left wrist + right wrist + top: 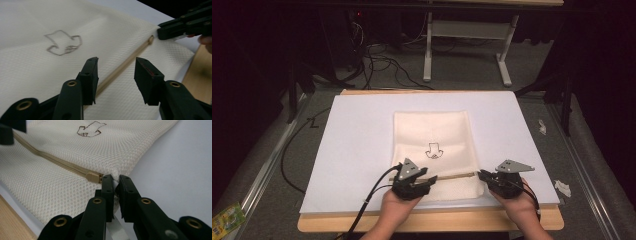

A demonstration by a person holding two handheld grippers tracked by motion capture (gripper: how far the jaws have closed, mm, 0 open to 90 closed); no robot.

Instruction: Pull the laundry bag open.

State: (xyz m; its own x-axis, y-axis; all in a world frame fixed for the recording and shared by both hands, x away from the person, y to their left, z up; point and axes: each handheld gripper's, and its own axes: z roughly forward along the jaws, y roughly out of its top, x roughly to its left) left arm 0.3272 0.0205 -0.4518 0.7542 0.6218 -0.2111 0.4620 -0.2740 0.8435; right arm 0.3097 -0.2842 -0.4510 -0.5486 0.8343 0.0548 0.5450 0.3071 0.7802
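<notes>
A cream mesh bag (pixel 432 132) lies flat on the white sheet, with a small drawn logo (pixel 432 150) at its middle. A tan zipper (pixel 457 175) runs across its near end. The zipper slider (pixel 93 177) sits at the bag's right edge. My right gripper (pixel 114 178) is shut on the bag's mesh edge right beside that slider; in the high view it (pixel 483 175) sits at the bag's right corner. My left gripper (pixel 116 61) is open, its jaws straddling the zipper line (pixel 120 68) just above the cloth. From above, the left gripper (pixel 429 182) is at the zipper's left part.
The white sheet (pixel 362 140) covers a wooden table whose front edge (pixel 437 221) shows near the hands. Crumpled white scraps (pixel 562 187) lie off the table's right side, a green packet (pixel 227 218) at lower left. Cables (pixel 382 65) and a desk frame (pixel 467 45) stand behind.
</notes>
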